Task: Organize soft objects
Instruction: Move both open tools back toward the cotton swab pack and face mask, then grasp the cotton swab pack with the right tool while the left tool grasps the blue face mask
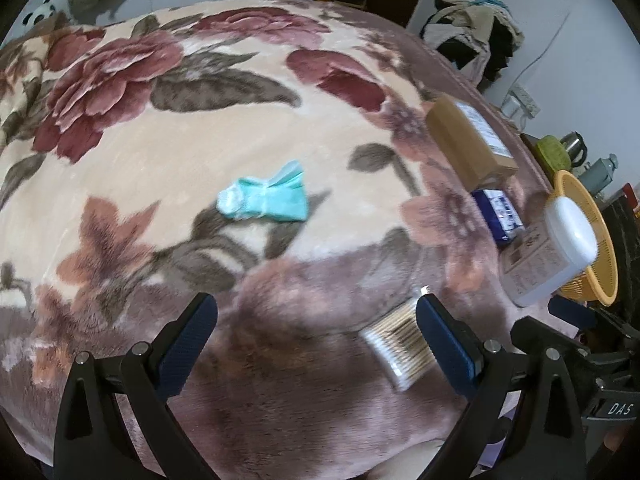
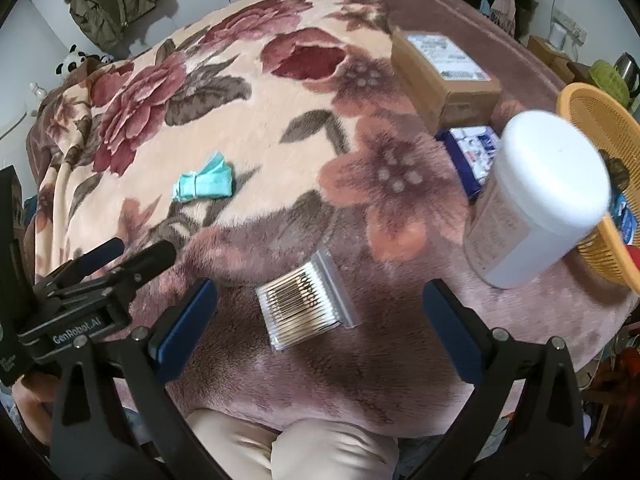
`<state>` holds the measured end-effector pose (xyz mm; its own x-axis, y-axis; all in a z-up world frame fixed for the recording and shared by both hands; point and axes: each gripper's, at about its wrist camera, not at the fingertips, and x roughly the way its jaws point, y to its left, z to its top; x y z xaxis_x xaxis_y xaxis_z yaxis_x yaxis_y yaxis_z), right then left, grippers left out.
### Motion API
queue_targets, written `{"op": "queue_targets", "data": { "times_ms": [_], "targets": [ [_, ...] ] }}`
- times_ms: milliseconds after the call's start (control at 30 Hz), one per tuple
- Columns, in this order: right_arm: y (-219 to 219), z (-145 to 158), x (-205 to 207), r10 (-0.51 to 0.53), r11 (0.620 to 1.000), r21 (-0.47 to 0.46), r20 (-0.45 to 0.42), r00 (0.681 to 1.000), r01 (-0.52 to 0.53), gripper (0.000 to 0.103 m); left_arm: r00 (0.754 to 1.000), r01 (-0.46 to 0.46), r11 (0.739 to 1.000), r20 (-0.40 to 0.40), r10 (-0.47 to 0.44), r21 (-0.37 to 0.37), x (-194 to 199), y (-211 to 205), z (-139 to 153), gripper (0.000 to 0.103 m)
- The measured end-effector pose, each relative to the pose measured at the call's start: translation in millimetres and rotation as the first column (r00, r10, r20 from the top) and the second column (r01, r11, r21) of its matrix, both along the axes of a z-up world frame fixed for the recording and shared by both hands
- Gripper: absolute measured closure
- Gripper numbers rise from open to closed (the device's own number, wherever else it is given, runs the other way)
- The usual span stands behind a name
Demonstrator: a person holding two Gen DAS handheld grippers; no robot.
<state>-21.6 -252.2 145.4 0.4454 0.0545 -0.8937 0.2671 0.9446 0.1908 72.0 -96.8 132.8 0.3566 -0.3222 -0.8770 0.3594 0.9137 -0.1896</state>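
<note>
Near you on the floral blanket (image 2: 280, 380) your left gripper (image 1: 316, 336) and right gripper (image 2: 320, 316) both gape wide, holding nothing, cotton swab bag (image 2: 306, 304) just ahead, teal cloth (image 2: 204, 182) farther left, and slick plastic could slip or snag pile.

Olive jacket (image 2: 116, 0) on wall; panda plush (image 2: 72, 62); kettle (image 1: 574, 144)

Cotton swab pack (image 2: 306, 306) betw. wide-open right tool (image 2: 320, 312) fingers (blanket (image 2: 280, 140)).
</note>
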Motion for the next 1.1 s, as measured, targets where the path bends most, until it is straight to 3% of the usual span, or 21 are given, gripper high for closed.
{"op": "queue_targets", "data": {
  "times_ms": [500, 833, 1100],
  "targets": [
    [25, -61, -1, 0.043, 0.998, 0.050, -0.136, 0.990, -0.037, 0.000, 0.996, -0.054, 0.999, -0.073, 0.054, 0.005, 7, 32, -45, 0.003],
    [30, -87, 29, 0.075, 0.997, -0.003, -0.198, 0.977, -0.077, 0.000, 0.990, -0.086, 0.996, -0.111, 0.088, 0.019, 12, 54, -68, 0.003],
    [52, -117, 39, 0.171, 0.977, -0.077, -0.282, 0.944, -0.199, 0.001, 0.986, -0.108, 0.994, -0.124, 0.111, 0.023, 24, 62, -78, 0.003]
  ]
}}
